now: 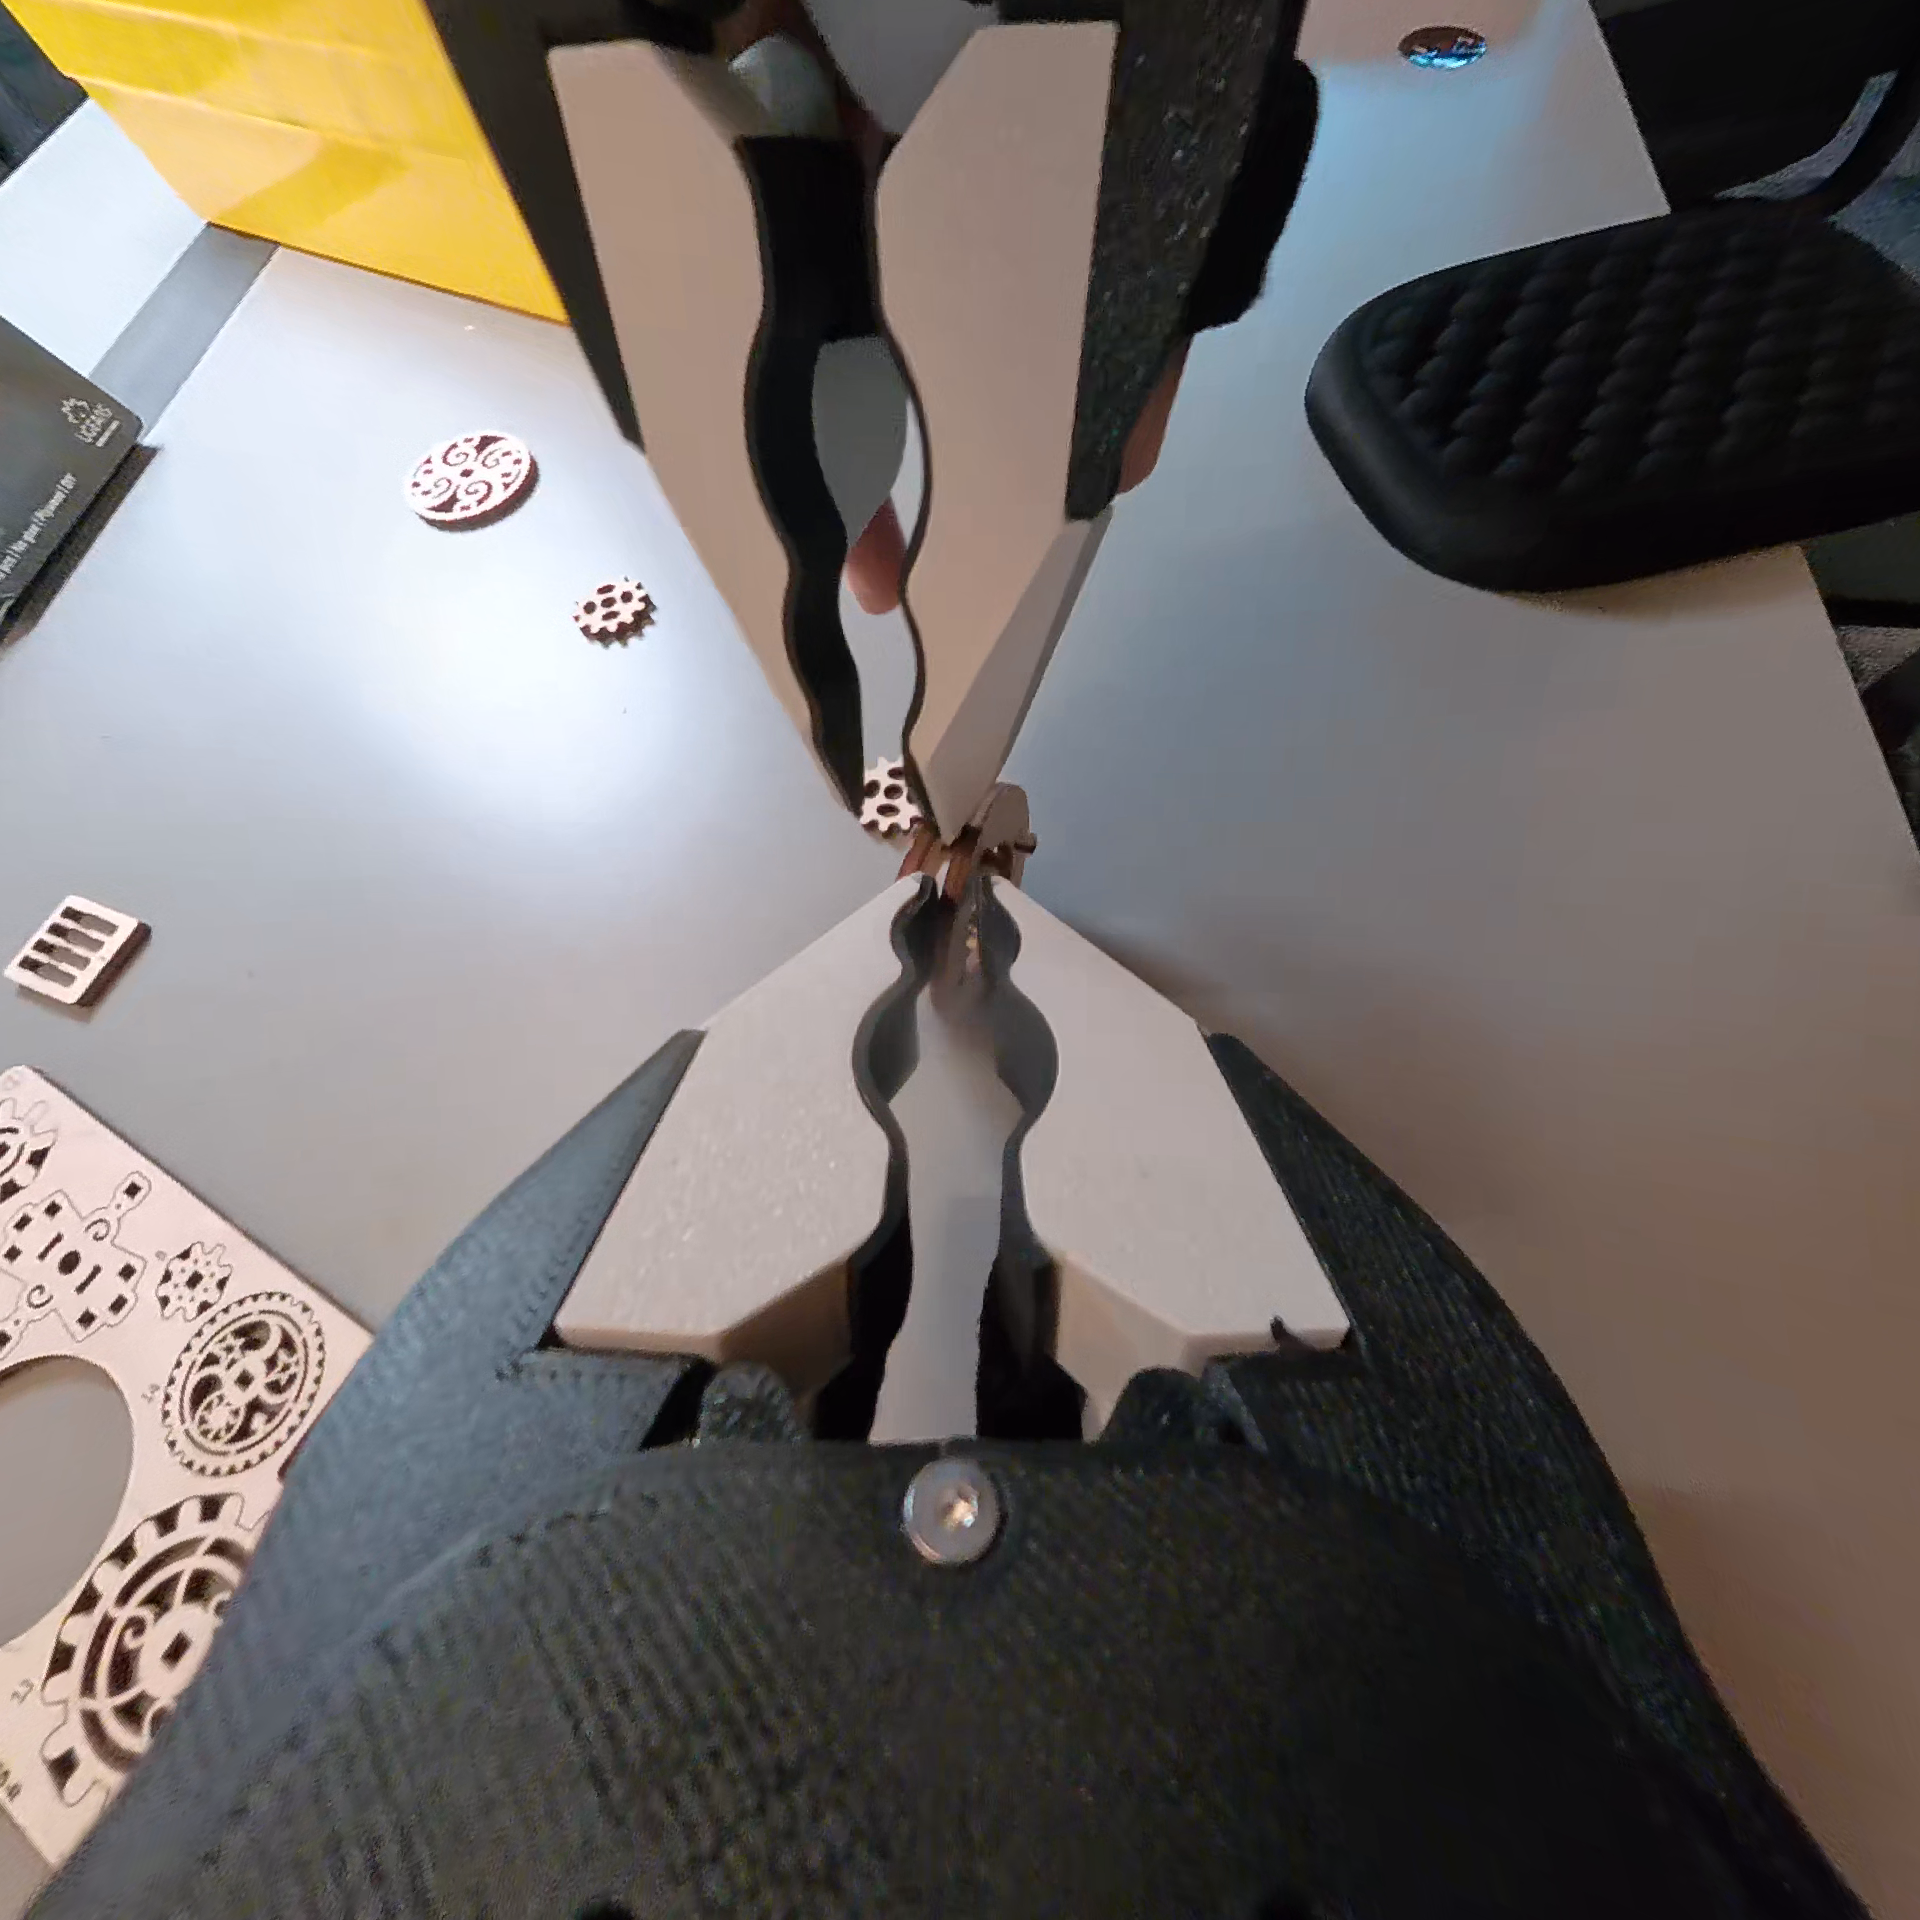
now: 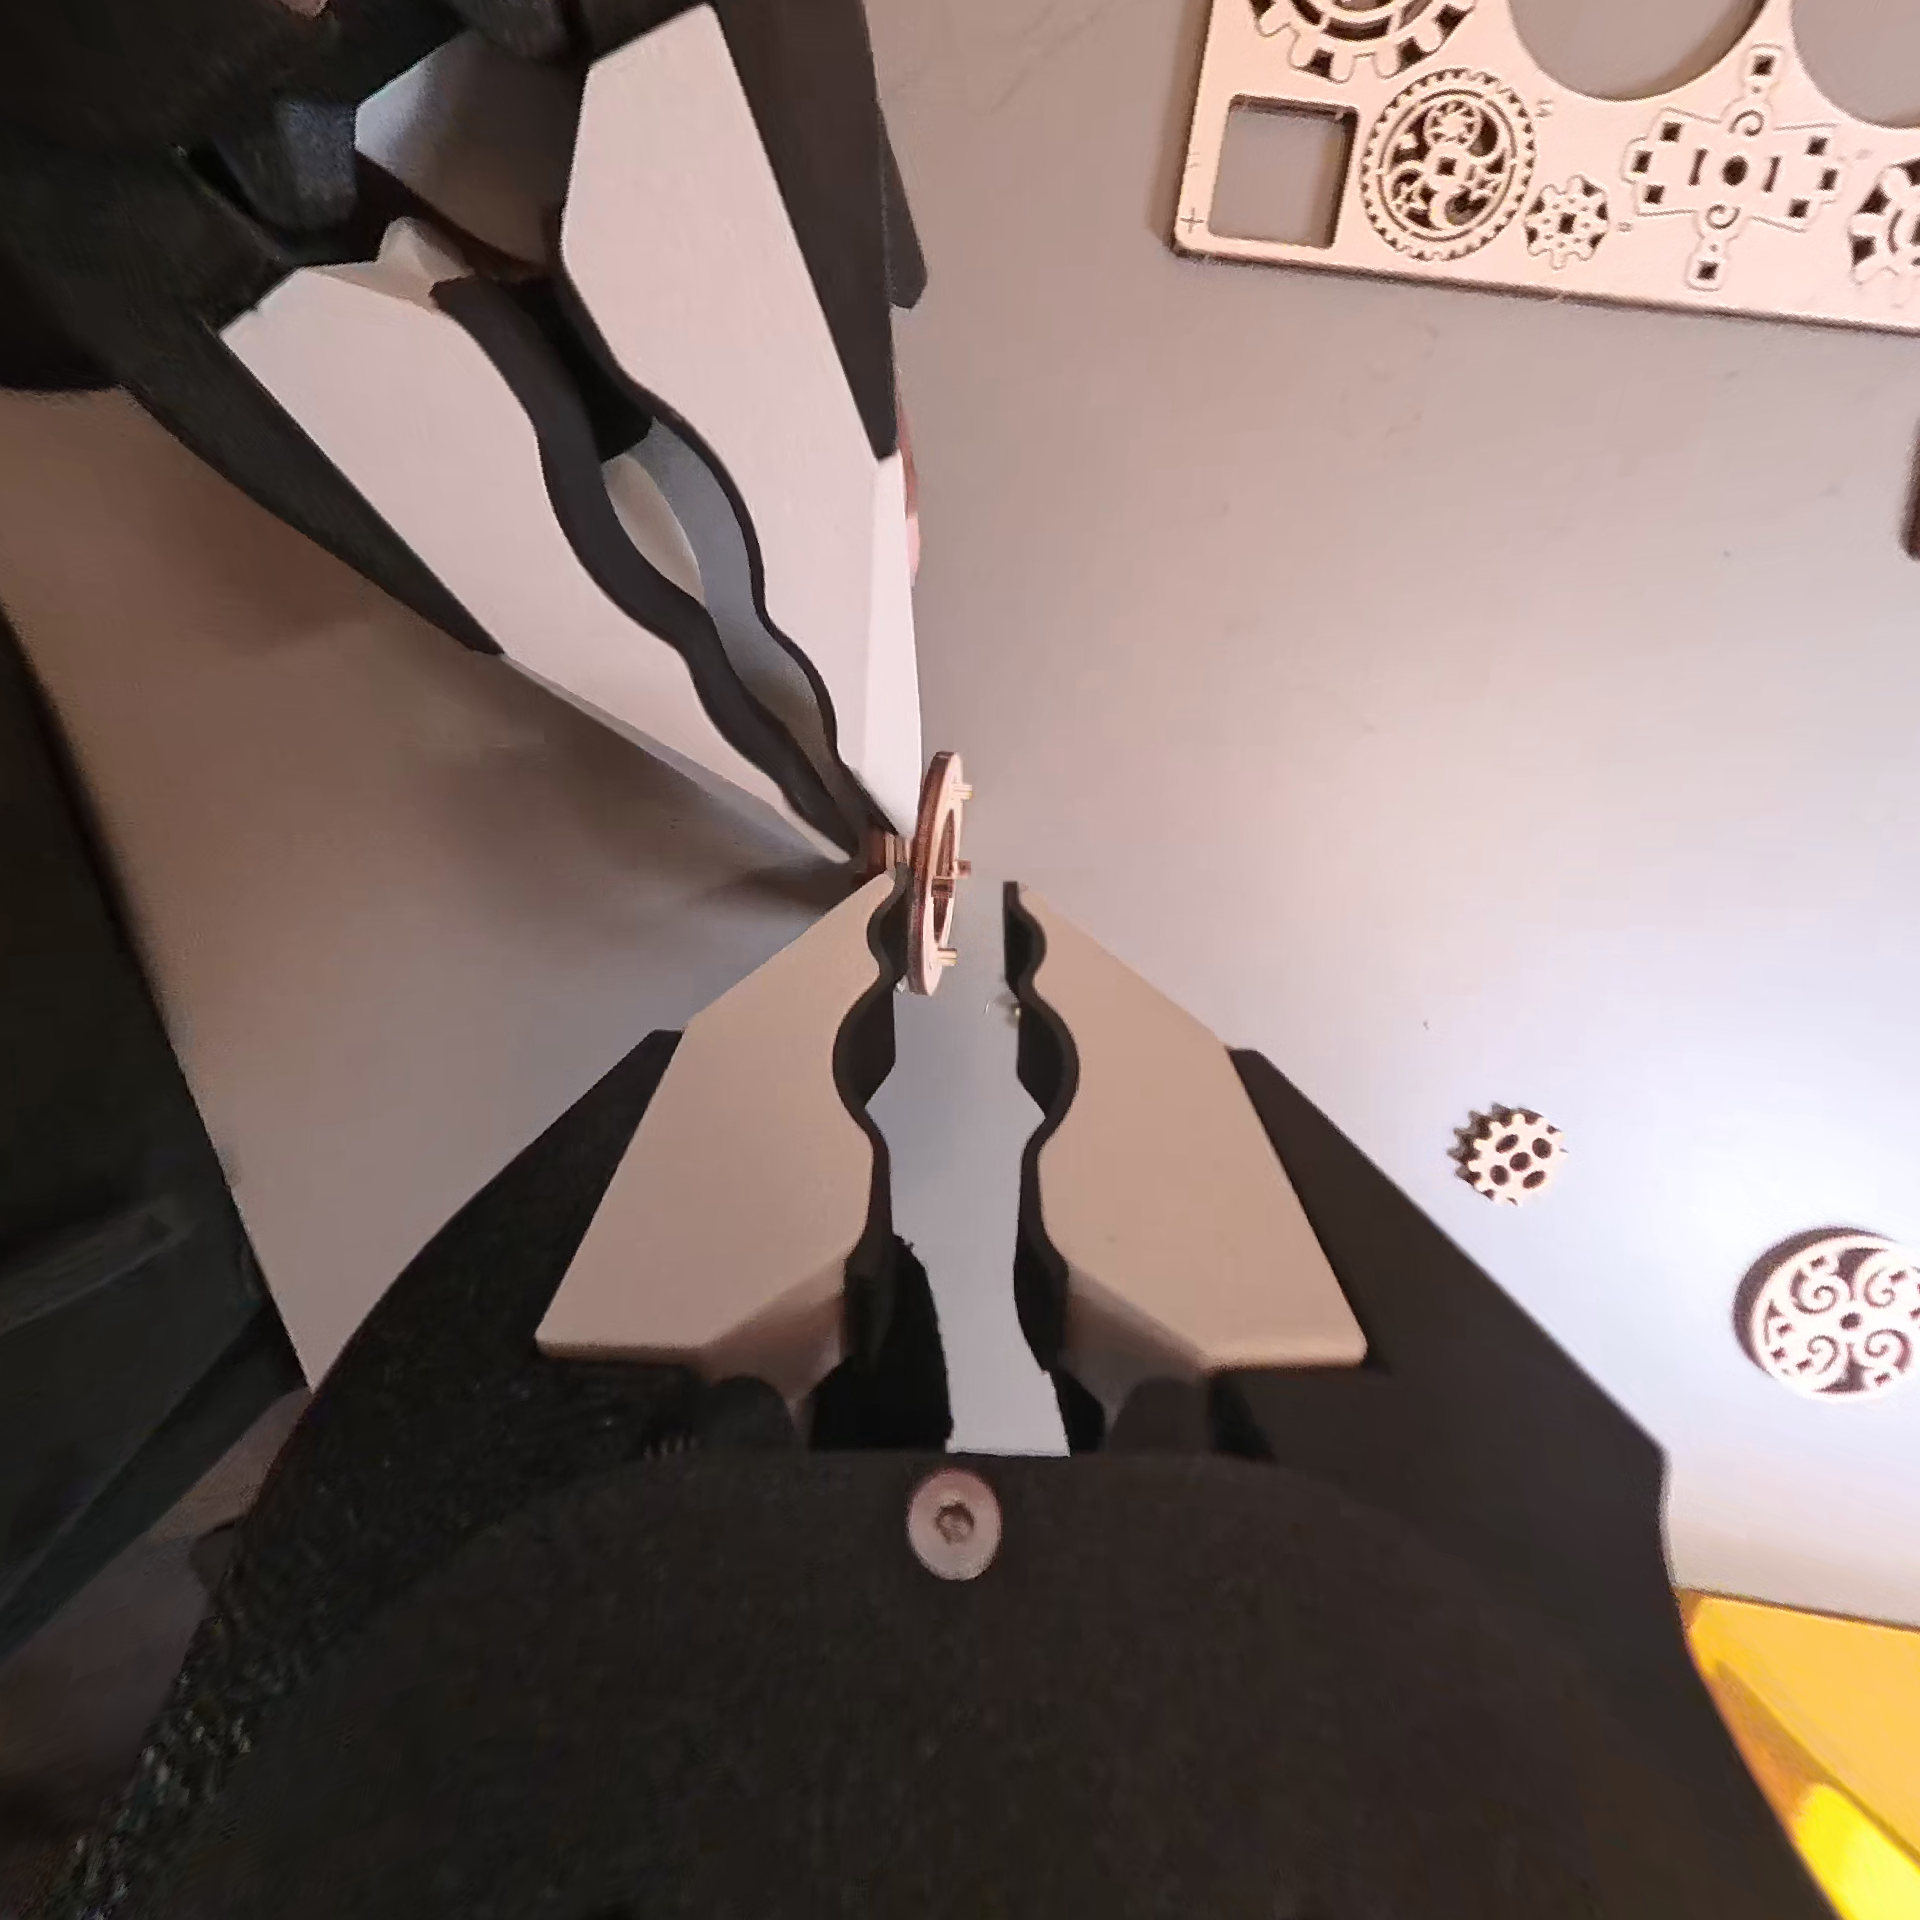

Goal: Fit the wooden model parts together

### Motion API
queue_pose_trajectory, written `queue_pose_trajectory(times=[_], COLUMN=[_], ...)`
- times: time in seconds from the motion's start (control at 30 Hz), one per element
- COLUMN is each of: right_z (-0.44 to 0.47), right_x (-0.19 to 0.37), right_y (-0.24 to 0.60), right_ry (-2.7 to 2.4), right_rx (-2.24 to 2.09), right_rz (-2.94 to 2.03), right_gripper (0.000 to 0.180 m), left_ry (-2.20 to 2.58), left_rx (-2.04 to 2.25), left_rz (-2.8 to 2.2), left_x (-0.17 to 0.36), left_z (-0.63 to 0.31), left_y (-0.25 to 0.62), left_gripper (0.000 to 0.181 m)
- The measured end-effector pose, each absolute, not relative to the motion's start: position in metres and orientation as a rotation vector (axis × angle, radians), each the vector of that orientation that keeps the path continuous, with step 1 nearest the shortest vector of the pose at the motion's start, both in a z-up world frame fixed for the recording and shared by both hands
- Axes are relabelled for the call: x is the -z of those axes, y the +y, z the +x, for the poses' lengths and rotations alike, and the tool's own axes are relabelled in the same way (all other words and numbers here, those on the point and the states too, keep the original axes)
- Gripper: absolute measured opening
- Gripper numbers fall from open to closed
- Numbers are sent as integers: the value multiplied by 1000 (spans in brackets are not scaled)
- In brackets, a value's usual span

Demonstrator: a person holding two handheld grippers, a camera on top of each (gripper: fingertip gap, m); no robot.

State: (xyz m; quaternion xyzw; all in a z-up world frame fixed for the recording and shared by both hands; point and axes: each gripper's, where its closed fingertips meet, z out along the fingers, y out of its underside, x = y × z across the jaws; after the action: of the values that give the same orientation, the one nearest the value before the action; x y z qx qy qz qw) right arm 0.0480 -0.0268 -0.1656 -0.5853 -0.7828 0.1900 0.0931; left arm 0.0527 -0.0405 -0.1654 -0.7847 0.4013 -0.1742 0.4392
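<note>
My left gripper (image 1: pixel 956 896) is shut on a small wooden assembly (image 1: pixel 1003 826), a round disc with pegs, and holds it above the grey table (image 1: pixel 1351 935). In the right wrist view the disc (image 2: pixel 935 883) shows edge-on, held by the left gripper (image 2: pixel 875 831), which comes in from the upper left. My right gripper (image 2: pixel 948 896) is open around the disc. Its left finger touches the disc's face and its right finger stands apart. In the left wrist view the right gripper (image 1: pixel 899 805) reaches down from the top, tip to tip with the left one.
On the table lie a small wooden gear (image 1: pixel 613 613), a second gear (image 1: pixel 890 821) behind the tips, an ornamented disc (image 1: pixel 470 480), a square slotted piece (image 1: pixel 78 951) and a laser-cut parts sheet (image 1: pixel 125 1403). A yellow box (image 1: pixel 312 135) and a black chair (image 1: pixel 1621 395) border the table. Less than 4 cm separates the two grippers' tips.
</note>
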Motion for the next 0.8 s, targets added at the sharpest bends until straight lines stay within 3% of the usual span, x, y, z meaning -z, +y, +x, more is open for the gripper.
queue_pose_trajectory(times=[0.5,0.8], right_z=[60,56], right_x=[165,160], right_y=[-21,-30], right_ry=[-2212,-2196], right_rx=[-541,-669], right_rz=[-1799,-1822], right_gripper=[14,23], left_ry=[1087,1122], left_rx=[337,338], left_rz=[-1960,-1975], left_x=[180,179], left_z=[52,57], left_y=[-40,-43], left_gripper=[4,3])
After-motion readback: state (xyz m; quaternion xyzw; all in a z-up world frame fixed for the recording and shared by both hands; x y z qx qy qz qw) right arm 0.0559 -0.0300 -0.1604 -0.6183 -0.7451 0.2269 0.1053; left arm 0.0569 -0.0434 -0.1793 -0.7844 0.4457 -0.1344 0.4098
